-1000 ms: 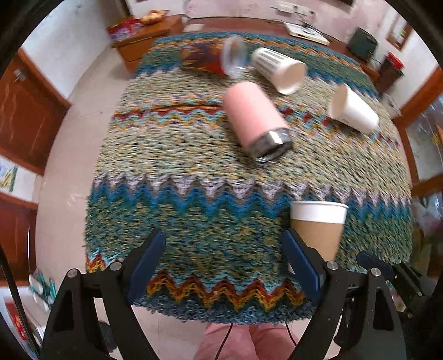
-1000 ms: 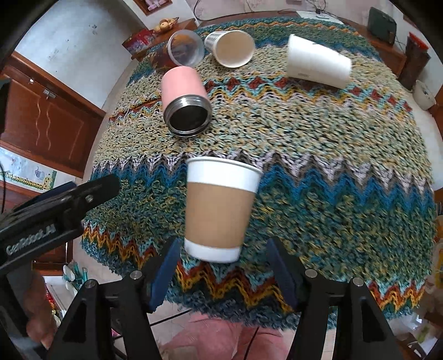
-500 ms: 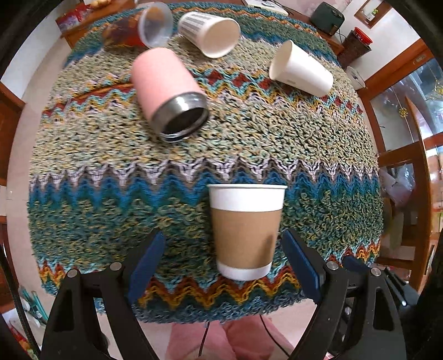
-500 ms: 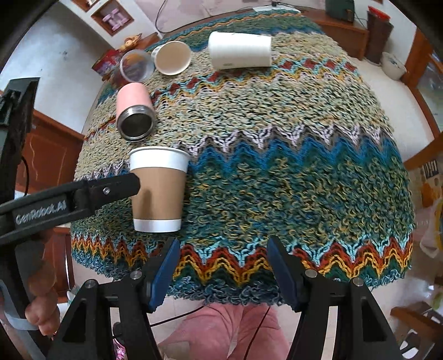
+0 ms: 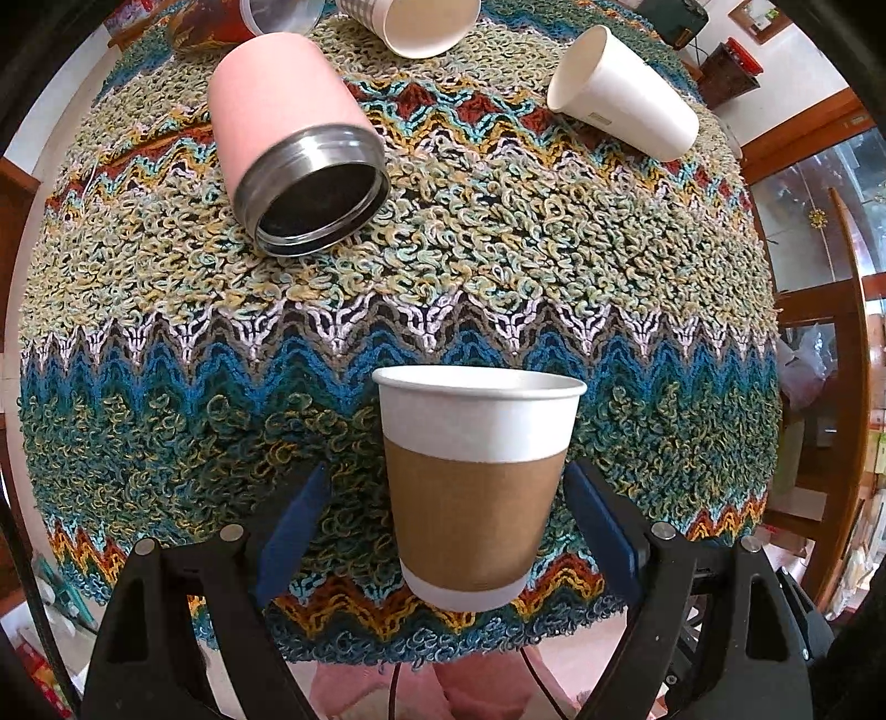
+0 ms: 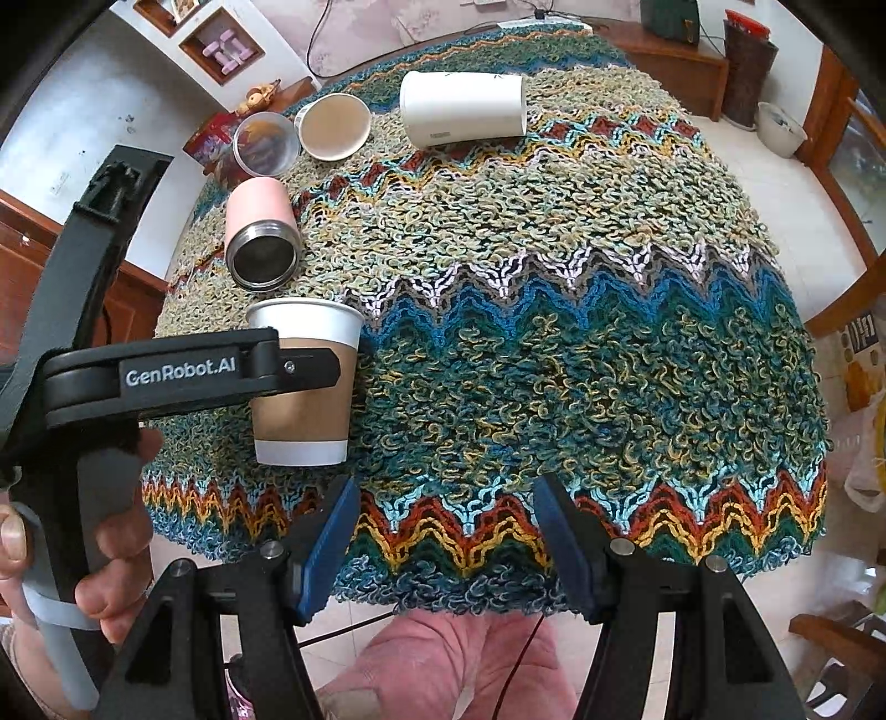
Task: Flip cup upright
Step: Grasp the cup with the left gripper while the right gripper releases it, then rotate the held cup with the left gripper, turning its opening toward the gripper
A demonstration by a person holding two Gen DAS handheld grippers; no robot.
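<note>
A paper cup with a brown sleeve (image 5: 476,482) stands upright near the front edge of the knitted zigzag cloth (image 5: 498,266). My left gripper (image 5: 446,526) is open, its blue pads on either side of the cup, with gaps on both sides. In the right wrist view the cup (image 6: 302,382) stands at the left, partly behind the left gripper's black finger. My right gripper (image 6: 443,548) is open and empty, over the front edge of the table, right of the cup.
A pink steel tumbler (image 5: 293,138) lies on its side behind the cup. A white paper cup (image 5: 620,94), a patterned paper cup (image 5: 421,22) and a clear plastic cup (image 6: 266,144) lie on their sides farther back. Wooden furniture surrounds the table.
My left gripper has moved right and forward until its open pads flank the upright cup. My right gripper has let go of the cup and pulled back to the right.
</note>
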